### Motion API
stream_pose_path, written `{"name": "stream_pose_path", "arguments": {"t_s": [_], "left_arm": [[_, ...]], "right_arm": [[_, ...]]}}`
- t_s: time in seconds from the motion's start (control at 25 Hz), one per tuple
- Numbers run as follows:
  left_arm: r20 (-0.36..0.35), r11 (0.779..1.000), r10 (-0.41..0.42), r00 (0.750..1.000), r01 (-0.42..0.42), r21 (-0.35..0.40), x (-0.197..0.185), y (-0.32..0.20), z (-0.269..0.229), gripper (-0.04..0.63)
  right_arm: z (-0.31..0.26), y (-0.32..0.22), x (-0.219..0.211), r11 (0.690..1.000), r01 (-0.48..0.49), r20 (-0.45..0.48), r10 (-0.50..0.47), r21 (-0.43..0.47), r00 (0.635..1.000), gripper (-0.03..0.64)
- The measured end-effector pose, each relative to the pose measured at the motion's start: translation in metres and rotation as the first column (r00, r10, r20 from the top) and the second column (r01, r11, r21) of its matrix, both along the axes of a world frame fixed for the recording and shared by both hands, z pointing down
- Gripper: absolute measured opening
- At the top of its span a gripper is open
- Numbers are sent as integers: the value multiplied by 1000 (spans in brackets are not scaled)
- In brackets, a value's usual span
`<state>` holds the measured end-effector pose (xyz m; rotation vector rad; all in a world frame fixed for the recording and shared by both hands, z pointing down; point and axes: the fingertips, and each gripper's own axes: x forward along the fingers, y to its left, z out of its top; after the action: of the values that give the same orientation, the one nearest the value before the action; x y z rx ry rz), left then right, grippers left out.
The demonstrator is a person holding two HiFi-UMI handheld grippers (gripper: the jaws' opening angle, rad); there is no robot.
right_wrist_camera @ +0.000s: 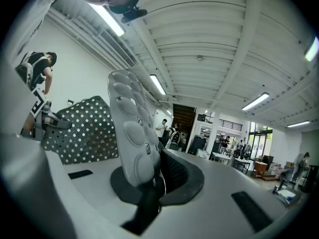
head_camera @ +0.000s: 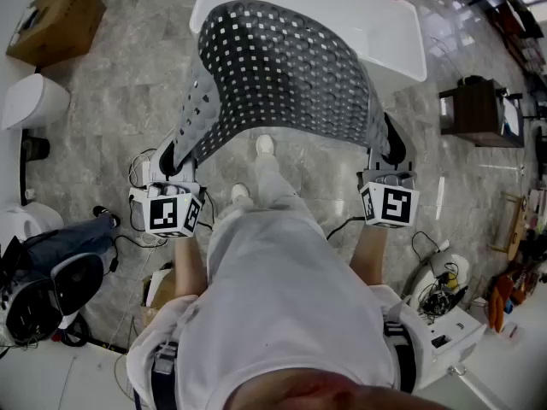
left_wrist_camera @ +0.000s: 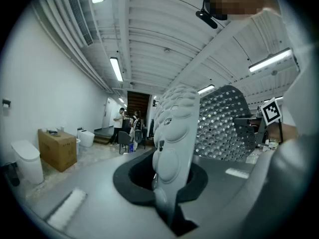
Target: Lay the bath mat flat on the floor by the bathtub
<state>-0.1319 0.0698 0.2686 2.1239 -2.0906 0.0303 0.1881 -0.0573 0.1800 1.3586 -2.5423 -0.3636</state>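
Note:
A grey perforated bath mat (head_camera: 282, 67) hangs in the air between my two grippers, bowed upward over the marble floor in front of the white bathtub (head_camera: 385, 24). My left gripper (head_camera: 175, 165) is shut on the mat's near left corner. My right gripper (head_camera: 386, 154) is shut on the near right corner. In the left gripper view the mat's bumpy underside (left_wrist_camera: 174, 133) rises straight up from the left gripper (left_wrist_camera: 167, 185). The right gripper view shows the same underside of the mat (right_wrist_camera: 130, 128) clamped in the right gripper (right_wrist_camera: 149, 183).
A cardboard box (head_camera: 55, 20) and a white toilet (head_camera: 30, 101) stand at the left. A dark wooden cabinet (head_camera: 474, 109) is at the right. Cables, a bag (head_camera: 60, 267) and a white device (head_camera: 444, 319) lie near the person's feet.

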Motion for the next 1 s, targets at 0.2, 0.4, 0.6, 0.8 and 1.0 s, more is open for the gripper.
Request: {"name": "stream_pose_path", "arguments": {"t_s": [0.2, 0.4, 0.6, 0.8, 1.0], "left_arm": [[1, 996, 81, 997, -81, -24, 39, 2, 4, 14], [28, 992, 115, 993, -113, -48, 60, -1, -2, 14], [41, 995, 94, 995, -92, -47, 56, -8, -12, 15], [54, 995, 87, 995, -84, -51, 50, -19, -8, 15], [26, 989, 128, 991, -126, -81, 36, -25, 15, 15]], "right_arm": [[20, 23, 28, 999, -32, 29, 33, -42, 999, 18], [36, 24, 34, 996, -11, 82, 19, -92, 996, 18], [43, 8, 34, 992, -10, 134, 26, -124, 991, 18], [51, -9, 44, 989, -31, 136, 51, -143, 989, 18], [71, -7, 36, 977, -57, 96, 78, -203, 992, 18]]}}
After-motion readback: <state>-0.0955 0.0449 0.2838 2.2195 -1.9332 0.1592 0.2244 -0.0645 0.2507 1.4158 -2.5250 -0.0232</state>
